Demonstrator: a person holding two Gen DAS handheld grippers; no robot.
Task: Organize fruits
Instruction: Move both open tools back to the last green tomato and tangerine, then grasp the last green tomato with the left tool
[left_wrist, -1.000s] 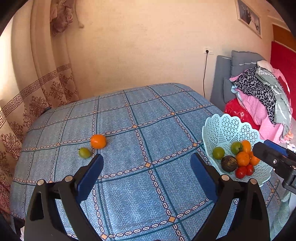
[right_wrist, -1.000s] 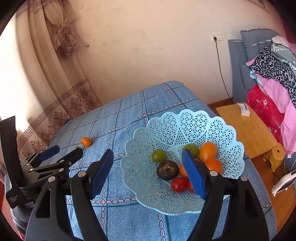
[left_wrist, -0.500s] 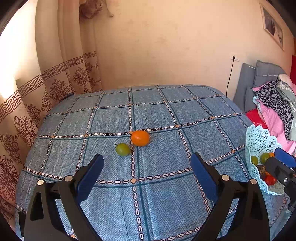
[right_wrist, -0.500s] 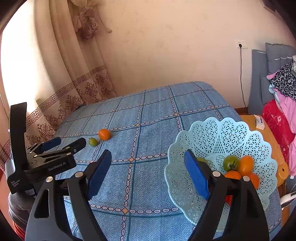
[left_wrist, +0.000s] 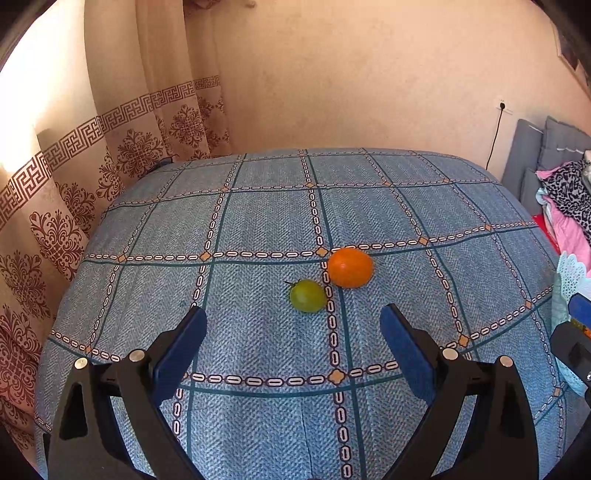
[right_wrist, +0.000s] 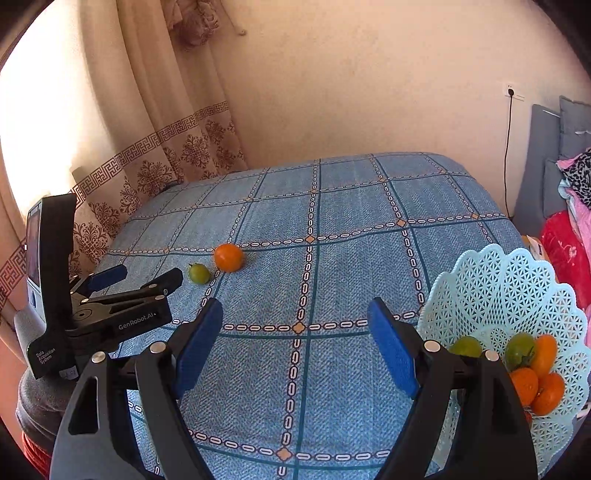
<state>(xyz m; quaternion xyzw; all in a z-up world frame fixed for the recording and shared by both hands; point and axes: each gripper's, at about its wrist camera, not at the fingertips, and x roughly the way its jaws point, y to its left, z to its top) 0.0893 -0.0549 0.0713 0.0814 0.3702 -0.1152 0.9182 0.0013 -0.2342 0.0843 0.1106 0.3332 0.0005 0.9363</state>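
Left wrist view: the left gripper (left_wrist: 291, 332) hangs over the blue checked cloth (left_wrist: 258, 221) with its jaws spread wide and nothing between them. Just beyond the blue pads (left_wrist: 177, 350) lie two loose fruits – a small green tomato (left_wrist: 307, 295) and, just beside it to the right and a little further off, an orange fruit (left_wrist: 349, 267). The two look close enough to be touching, though I cannot say for sure. Both sit on the cloth, apart from the gripper. At the far right edge a sliver of the pale blue lattice basket (left_wrist: 570, 269) shows, with part of the other gripper in front of it. A patterned curtain (left_wrist: 110, 147) hangs behind the table on the left, and a heap of clothes (left_wrist: 569, 206) lies at the right.

Right wrist view: the right gripper (right_wrist: 295, 332) is likewise wide open and empty, held above the cloth (right_wrist: 351, 221) near the table's front. To its right stands the basket (right_wrist: 498, 280), well apart from the loose pair, holding green tomatoes (right_wrist: 519, 350) and orange fruits (right_wrist: 546, 393) heaped at its bottom. Across the table to the left the green tomato (right_wrist: 199, 273) and the orange fruit (right_wrist: 229, 257) rest side by side – and the left gripper (right_wrist: 147, 275) points at them from the left, its fingertips near the green one but not on it, jaws parted
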